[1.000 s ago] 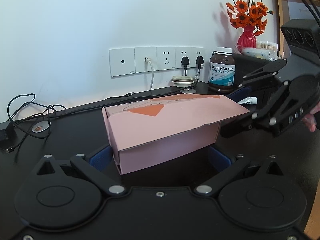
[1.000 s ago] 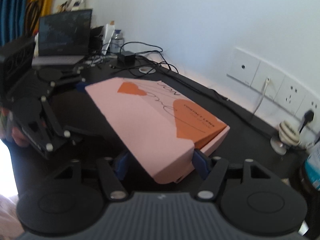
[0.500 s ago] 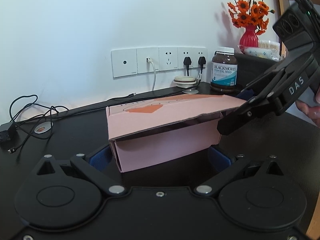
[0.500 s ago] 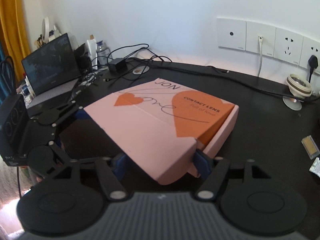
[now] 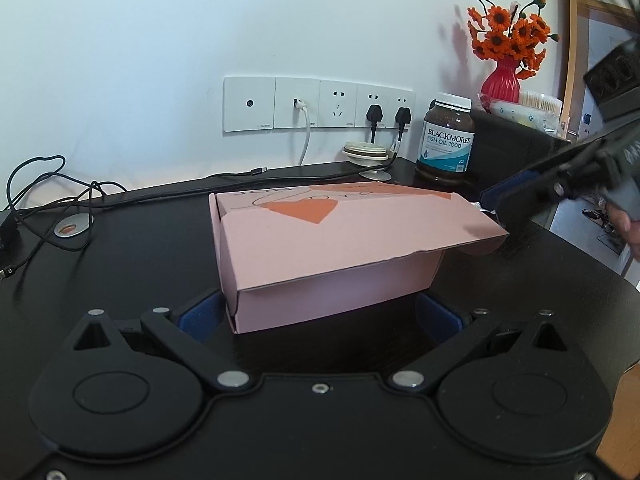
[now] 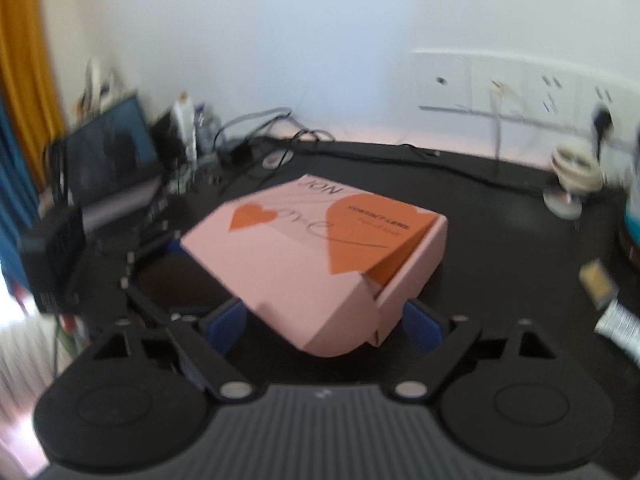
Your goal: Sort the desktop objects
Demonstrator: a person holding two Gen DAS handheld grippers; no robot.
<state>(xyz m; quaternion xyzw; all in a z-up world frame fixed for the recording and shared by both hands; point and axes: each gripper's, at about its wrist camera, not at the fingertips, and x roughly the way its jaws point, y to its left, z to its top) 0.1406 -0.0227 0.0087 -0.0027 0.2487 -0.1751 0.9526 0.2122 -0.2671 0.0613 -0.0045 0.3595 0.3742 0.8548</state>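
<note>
At the bottom of the left wrist view we see our left gripper (image 5: 320, 316), its jaws spread wide with the near end of the pink box (image 5: 340, 248) between the blue pads (image 5: 198, 316). The left pad sits just beside the box's corner; whether it touches we cannot tell, and the right pad stands clear of the cardboard, so nothing is clamped. The box rests on the black counter (image 5: 132, 264) in the middle of the frame, its lid not fully down, the front flap lifted at the right.

In the right wrist view, which is blurred, our right gripper (image 6: 326, 322) also straddles a corner of the box (image 6: 320, 256). Its jaws have just been opening, and the pads now stand off on either side with the loose, curled lid flap between them, not pressed. From the left view the same gripper (image 5: 516, 204) enters at the right edge, beside the box's far right corner, with part of a hand (image 5: 624, 228) behind it.

Farther back, at centre right, a brown fish oil bottle (image 5: 446, 140) stands near the wall. Left of it lies a small round stack of pale discs (image 5: 366, 151). Black cables (image 5: 56, 188) trail along the left of the counter. On the white wall is a row of sockets (image 5: 318, 105), two with black plugs. At the upper right, orange flowers in a red vase (image 5: 504, 80) sit on a dark raised surface.
</note>
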